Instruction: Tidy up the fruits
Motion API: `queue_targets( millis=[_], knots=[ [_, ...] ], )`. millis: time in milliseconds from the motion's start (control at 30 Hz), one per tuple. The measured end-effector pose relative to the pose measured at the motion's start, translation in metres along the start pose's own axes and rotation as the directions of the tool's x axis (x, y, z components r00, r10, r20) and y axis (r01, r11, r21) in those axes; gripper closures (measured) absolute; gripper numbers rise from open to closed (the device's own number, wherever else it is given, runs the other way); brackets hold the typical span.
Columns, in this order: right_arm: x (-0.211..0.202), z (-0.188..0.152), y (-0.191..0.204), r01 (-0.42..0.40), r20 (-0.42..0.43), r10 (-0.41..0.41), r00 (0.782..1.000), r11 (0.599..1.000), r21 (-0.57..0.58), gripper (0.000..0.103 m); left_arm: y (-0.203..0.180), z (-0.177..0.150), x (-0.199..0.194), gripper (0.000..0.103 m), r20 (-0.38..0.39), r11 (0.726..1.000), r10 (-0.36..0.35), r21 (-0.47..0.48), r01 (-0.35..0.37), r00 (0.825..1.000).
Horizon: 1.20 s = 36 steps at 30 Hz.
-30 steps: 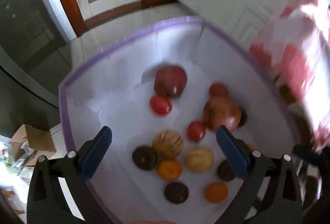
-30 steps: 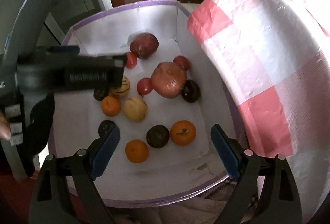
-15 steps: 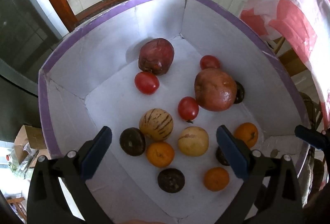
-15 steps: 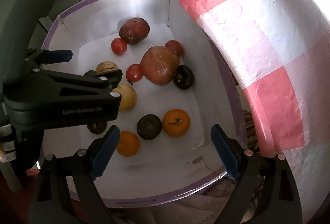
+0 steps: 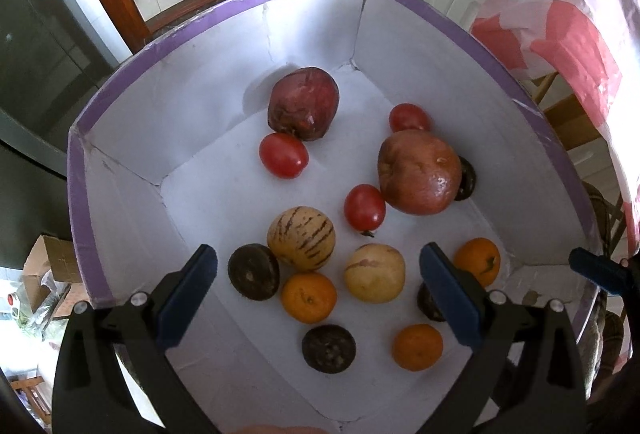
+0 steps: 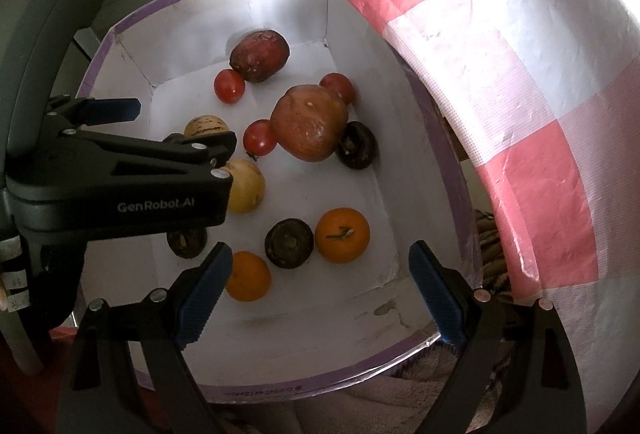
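Left gripper (image 5: 318,270): jaws spread wide, holding nothing, hovering over the near end of the box (image 5: 168,42). Between its blue pads in the left wrist view lie a striped melon (image 5: 301,237), a plain yellow melon (image 5: 374,272), an orange (image 5: 308,297) and a dark fruit (image 5: 253,271). A second dark fruit (image 5: 328,348) and a second orange (image 5: 417,346) lie nearer the camera. A third orange (image 5: 478,261) sits just outside the right pad, and another dark fruit is partly hidden behind that pad.

Right gripper (image 6: 320,288): jaws likewise spread, empty, above the box's near right side. A dark fruit (image 6: 289,243) and an orange (image 6: 342,234), touching, lie between its pads.

Further in: a large brownish-red fruit (image 5: 419,172) with a tomato (image 5: 364,207) touching its left side, a tomato (image 5: 409,117) behind it and a dark fruit (image 6: 356,145) against its right. Near the far corner, a dark red fruit (image 5: 303,104) touches a tomato (image 5: 283,155).

All fruit rests loose on the white floor of the purple-rimmed box. A pink-and-white checked cloth (image 6: 520,94) hangs just beside the box's right wall.
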State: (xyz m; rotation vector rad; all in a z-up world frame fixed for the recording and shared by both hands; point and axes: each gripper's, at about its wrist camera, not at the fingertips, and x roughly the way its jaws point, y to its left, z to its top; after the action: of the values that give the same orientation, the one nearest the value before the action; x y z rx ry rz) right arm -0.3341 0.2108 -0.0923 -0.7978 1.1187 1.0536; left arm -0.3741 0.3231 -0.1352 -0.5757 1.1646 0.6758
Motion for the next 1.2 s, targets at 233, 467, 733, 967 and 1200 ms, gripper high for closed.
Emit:
queue_targets(
  millis=[233, 467, 733, 967, 1200],
  knots=[
    [0.002, -0.002, -0.002, -0.006, -0.013, 0.006, 1.000, 1.000, 0.009, 0.016, -0.001, 0.001, 0.002, 0.002, -0.008, 1.000, -0.002, -0.002, 0.002, 1.000],
    [0.002, -0.002, -0.002, -0.005, -0.014, 0.006, 1.000, 1.000, 0.010, 0.016, -0.001, 0.001, 0.004, 0.002, -0.015, 1.000, -0.006, -0.008, 0.006, 1.000],
    [0.003, -0.005, -0.002, -0.009, -0.018, 0.009, 1.000, 1.000, 0.008, 0.016, -0.001, 0.001, 0.003, 0.002, -0.016, 1.000, -0.006, -0.008, 0.006, 1.000],
    [0.006, -0.009, -0.002, -0.015, -0.028, 0.015, 0.999, 1.000, 0.009, 0.016, -0.001, 0.001, 0.005, 0.002, -0.018, 1.000, -0.007, -0.009, 0.007, 1.000],
    [0.006, -0.012, -0.002, -0.018, -0.032, 0.018, 0.999, 1.000, 0.006, 0.016, 0.000, 0.000, 0.006, 0.002, -0.021, 1.000, -0.010, -0.015, 0.009, 1.000]
  ],
)
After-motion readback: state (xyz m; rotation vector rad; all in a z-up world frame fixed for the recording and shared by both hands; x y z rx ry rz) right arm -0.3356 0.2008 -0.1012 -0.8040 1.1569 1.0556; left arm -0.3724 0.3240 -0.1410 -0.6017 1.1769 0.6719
